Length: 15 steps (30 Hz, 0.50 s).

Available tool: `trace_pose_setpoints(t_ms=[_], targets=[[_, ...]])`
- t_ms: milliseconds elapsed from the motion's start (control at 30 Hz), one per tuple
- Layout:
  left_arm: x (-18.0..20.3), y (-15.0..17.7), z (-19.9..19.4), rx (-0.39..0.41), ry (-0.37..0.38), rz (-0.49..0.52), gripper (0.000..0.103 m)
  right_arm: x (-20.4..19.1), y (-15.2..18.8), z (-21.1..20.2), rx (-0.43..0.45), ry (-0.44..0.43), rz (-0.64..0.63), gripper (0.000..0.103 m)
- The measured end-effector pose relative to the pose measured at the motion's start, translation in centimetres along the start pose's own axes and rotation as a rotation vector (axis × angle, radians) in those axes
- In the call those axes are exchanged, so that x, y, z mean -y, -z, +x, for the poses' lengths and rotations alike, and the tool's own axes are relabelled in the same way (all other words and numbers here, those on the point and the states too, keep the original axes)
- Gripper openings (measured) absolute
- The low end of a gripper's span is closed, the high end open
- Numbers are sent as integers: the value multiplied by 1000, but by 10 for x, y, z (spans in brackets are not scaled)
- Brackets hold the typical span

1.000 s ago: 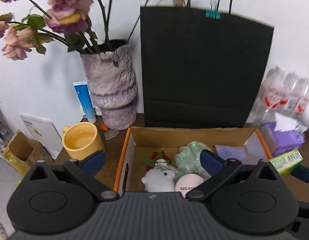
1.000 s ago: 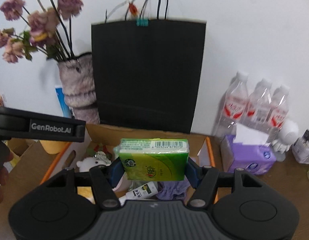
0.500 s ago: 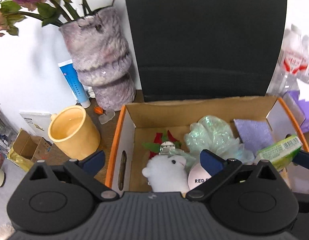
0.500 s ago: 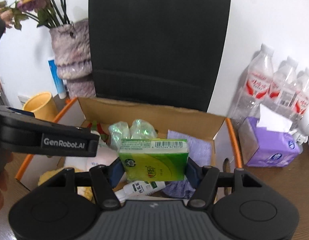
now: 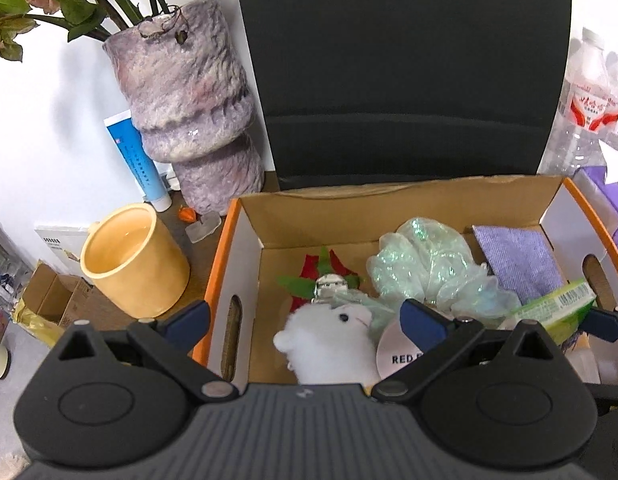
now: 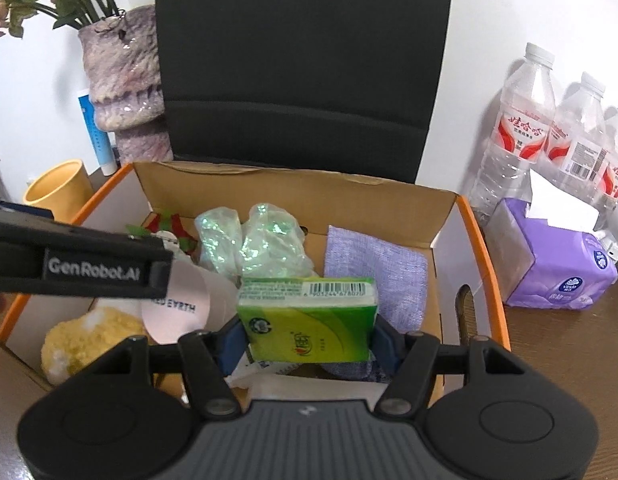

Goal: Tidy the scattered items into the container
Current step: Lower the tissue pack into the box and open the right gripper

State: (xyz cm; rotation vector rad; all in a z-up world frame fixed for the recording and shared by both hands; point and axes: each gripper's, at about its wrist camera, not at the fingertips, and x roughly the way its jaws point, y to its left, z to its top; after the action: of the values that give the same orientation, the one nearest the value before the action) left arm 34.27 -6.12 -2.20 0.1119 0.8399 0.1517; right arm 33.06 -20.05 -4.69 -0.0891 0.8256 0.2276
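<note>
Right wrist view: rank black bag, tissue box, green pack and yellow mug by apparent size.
1. black bag
2. tissue box and green pack: look similar; the pack, held by the right gripper, is nearer, so unsure
3. yellow mug

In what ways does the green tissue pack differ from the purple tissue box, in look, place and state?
The green tissue pack is flat, sealed and clamped in the right gripper above the cardboard box; the purple tissue box is a bulkier cube standing on the table outside it, to the right. The pack shows a barcode and no loose tissue; the purple box has a white tissue sticking out on top. Both hold tissues.
</note>
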Motion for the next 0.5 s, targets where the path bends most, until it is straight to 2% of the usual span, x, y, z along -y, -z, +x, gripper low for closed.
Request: trace_pose_setpoints(t_ms=[67, 133, 167, 200, 267, 367, 500], targets=[[1, 0, 1, -3, 7, 0, 103, 4, 1, 1, 0, -3, 10, 64], [3, 2, 2, -6, 11, 8, 103, 8, 1, 2, -6, -17, 32, 76], [3, 2, 0, -5, 12, 5, 103, 10, 1, 2, -5, -27, 42, 88], [2, 3, -2, -4, 14, 0, 103, 12, 2, 0, 0, -39, 48, 92], [0, 5, -6, -1, 17, -9, 103, 14, 3, -4, 9, -58, 56, 93], [-3, 7, -12, 3, 21, -24, 103, 14, 5, -15, 28, -64, 48, 101], [-7, 10, -20, 8, 26, -44, 103, 8, 7, -33, 56, -52, 14, 102]])
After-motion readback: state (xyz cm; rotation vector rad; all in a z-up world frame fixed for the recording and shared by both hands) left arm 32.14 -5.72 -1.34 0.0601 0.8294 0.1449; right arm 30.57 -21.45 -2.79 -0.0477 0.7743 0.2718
